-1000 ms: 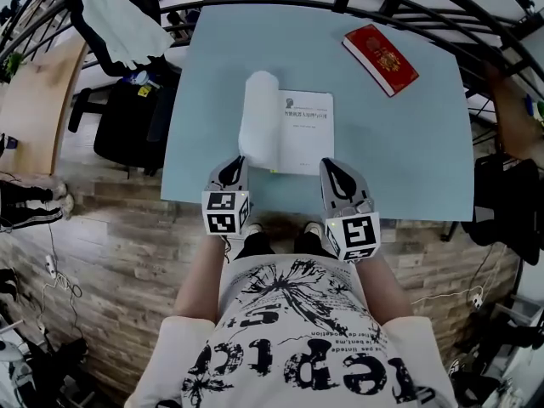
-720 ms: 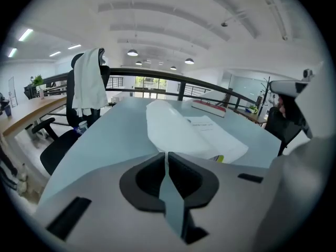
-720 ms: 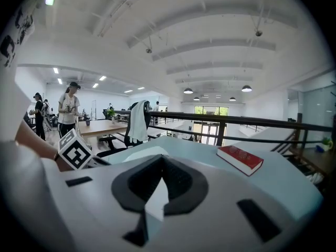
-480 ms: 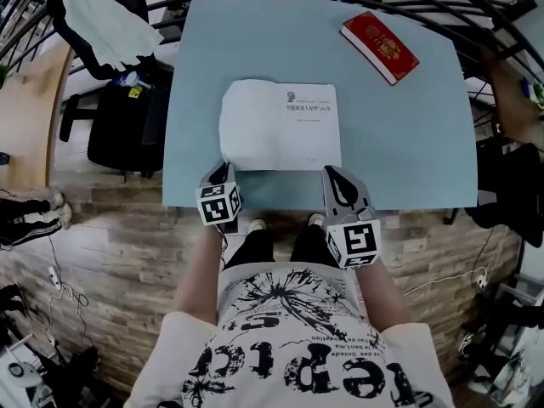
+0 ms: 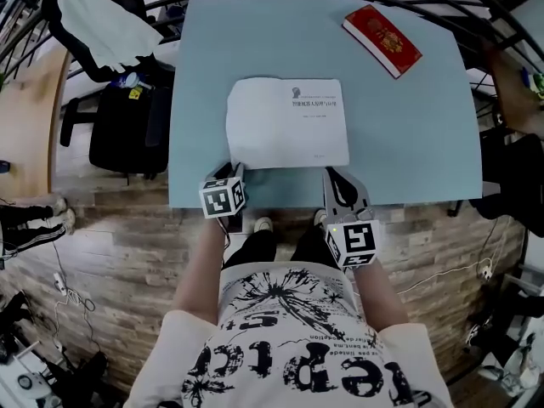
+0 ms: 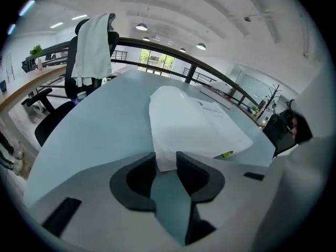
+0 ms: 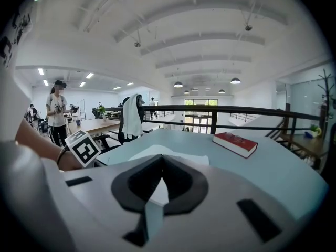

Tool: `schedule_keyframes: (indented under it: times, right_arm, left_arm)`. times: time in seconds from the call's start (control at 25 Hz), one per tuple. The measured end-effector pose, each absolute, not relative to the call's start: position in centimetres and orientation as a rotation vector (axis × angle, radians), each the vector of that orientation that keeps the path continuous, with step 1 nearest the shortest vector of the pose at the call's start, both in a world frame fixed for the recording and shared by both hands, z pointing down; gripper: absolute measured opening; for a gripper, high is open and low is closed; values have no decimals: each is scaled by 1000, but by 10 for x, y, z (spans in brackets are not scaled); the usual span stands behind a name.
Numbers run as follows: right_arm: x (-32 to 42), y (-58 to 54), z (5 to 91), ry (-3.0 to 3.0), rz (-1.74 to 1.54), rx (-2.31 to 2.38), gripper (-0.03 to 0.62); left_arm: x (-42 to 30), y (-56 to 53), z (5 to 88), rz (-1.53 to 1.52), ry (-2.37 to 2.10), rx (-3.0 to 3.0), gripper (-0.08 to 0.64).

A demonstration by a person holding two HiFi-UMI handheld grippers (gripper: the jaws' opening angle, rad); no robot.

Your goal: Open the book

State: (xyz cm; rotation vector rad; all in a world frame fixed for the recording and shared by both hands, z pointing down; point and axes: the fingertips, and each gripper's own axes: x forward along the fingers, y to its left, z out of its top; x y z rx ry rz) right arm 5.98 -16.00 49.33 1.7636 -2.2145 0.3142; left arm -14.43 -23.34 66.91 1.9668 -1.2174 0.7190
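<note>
Book [image 5: 289, 124]: white-paged, lying open and flat on the pale blue worktop [image 5: 408, 143], directly ahead of both tongs. The right-hand page carries a few lines of small print near its top. The left-hand leaf is blank and slightly bowed. A yellow-green tab [image 6: 227, 154] shows under the near edge, ahead and to the right of the left tongs.

Left tongs [image 5: 235, 172]: at the book's near left corner. The jaws are narrowly apart, with the corner of the left leaf lying in the gap between them and the worktop visible behind it. Whether either pad touches the paper cannot be told.

Right tongs [image 5: 334, 177]: just short of the book's near right corner, at the worktop's near edge. The jaws are closed tip to tip with nothing between them.

Red book [image 5: 382, 39]: closed, gold emblem on its cover, well beyond the right tongs and to their right, apart from the open book.

Office chair [image 5: 127, 117]: black, off the worktop, far left of the left tongs, with a white garment [image 5: 102, 15] draped over its back.

Railing [image 7: 220, 109]: dark metal, along the worktop's far side, beyond both books.

Bystander [image 7: 56, 112]: standing far off, left of the right tongs.
</note>
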Motion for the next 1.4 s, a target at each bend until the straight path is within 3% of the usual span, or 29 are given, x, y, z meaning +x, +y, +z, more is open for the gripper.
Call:
schedule_keyframes:
  times: [0.08, 0.44, 0.84, 1.4]
  right_arm:
    - [56, -163, 488, -2224, 296, 1762, 11]
    - [53, -168, 457, -2281, 201, 1740, 11]
    - [69, -178, 419, -2421, 104, 1657, 11]
    - [116, -186, 373, -2486, -48, 1670, 9]
  left_arm:
    - [-150, -233, 669, 730, -1222, 1956, 143]
    - [-154, -246, 606, 669, -1323, 2097, 144]
    - [-100, -255, 490, 409, -1363, 2374, 28]
    - [-25, -220, 376, 131, -1230, 2731, 20]
